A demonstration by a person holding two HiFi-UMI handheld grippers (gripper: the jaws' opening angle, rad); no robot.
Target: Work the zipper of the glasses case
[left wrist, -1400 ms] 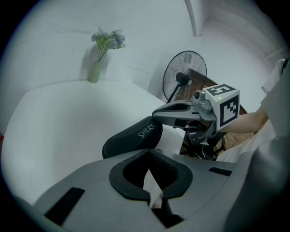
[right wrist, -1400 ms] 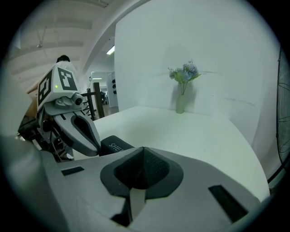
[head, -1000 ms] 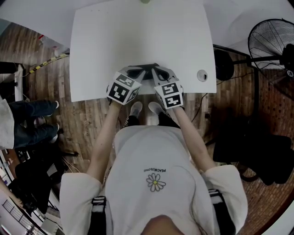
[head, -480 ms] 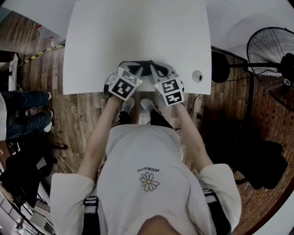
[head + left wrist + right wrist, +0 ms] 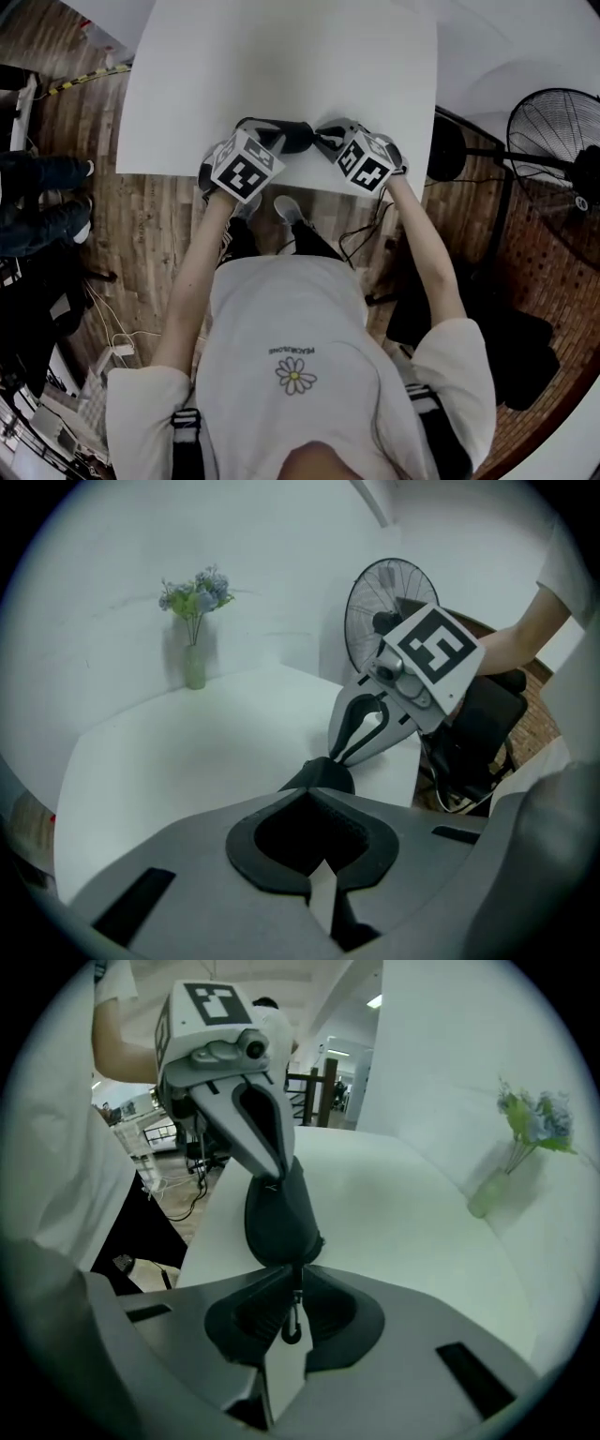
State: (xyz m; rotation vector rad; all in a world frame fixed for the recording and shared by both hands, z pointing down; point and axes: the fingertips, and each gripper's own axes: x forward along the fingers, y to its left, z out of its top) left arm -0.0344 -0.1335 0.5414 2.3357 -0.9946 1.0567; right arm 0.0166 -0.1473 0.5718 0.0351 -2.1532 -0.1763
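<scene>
The glasses case (image 5: 291, 137) is seen lying on the white table (image 5: 281, 56), close to its near edge, just above the middle of the head view. It is a dark, rounded pouch and is flanked by both tools: the left gripper (image 5: 312, 797) is brought in from the lower left, the right gripper (image 5: 295, 1277) from the right.

In the left gripper view the lower middle of the frame is filled by the case. It is clamped between the dark pads, with the jaws closed onto one end of it, and only a rounded tip is left showing beyond them. The same clamp is shown from the opposite side in the upper left of the right gripper view.

At the centre of the right gripper view the other end of the case is met by that gripper's jaw tips. The zipper pull (image 5: 292, 1324), a thin strand ending in a small ring, is hung between the two jaws. These jaws have just been opening and are held a little apart. The pads appear to stand just off the pull rather than pinch it, though the gap is too fine for certainty.

A vase of flowers (image 5: 194, 663) is set at the table's far side, in the upper left of the left gripper view. A fan (image 5: 553, 131) is placed at the right edge of the head view, over the wooden floor (image 5: 141, 216).
</scene>
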